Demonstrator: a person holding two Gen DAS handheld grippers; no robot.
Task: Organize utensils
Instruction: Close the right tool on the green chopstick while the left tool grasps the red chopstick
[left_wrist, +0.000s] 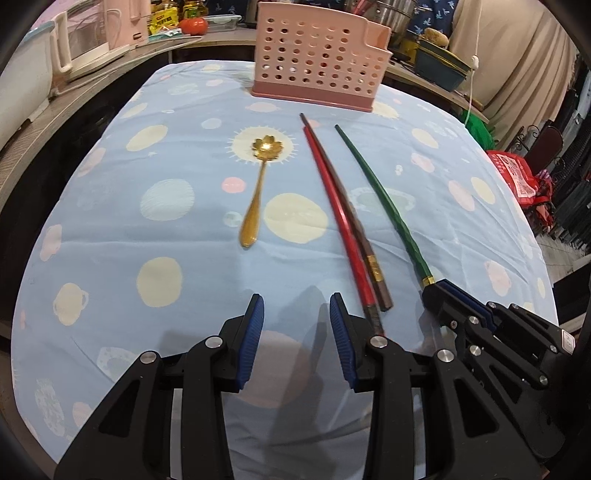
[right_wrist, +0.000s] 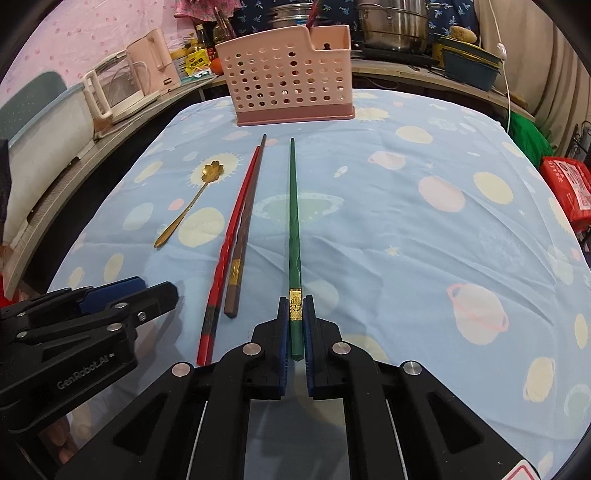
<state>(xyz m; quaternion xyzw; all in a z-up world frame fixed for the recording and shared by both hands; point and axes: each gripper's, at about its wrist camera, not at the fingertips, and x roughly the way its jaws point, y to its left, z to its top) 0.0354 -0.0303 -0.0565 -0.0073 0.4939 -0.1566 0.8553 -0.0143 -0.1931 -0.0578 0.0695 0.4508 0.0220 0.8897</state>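
The bench is spread with a soft, creased blue cloth printed with pale yellow, pink and white planets. At its far edge stands a pink plastic basket, box-shaped, its walls pierced with rows of round holes, on a darker pink base.

The left gripper hangs over the near cloth, its ribbed blue pads apart with nothing between them; in the right wrist view its black frame carries white lettering that reads "GenRobot.AI". The right gripper is clamped on the near end of the green chopstick, just at its gold patterned band.

That chopstick is slim and tapered, its long axis running away toward the basket, thin tip far. Just left of it lie a glossy red chopstick and a brown chopstick side by side, touching, pointing the same way. Further left lies a gold metal spoon with a flower-shaped bowl at the far end.
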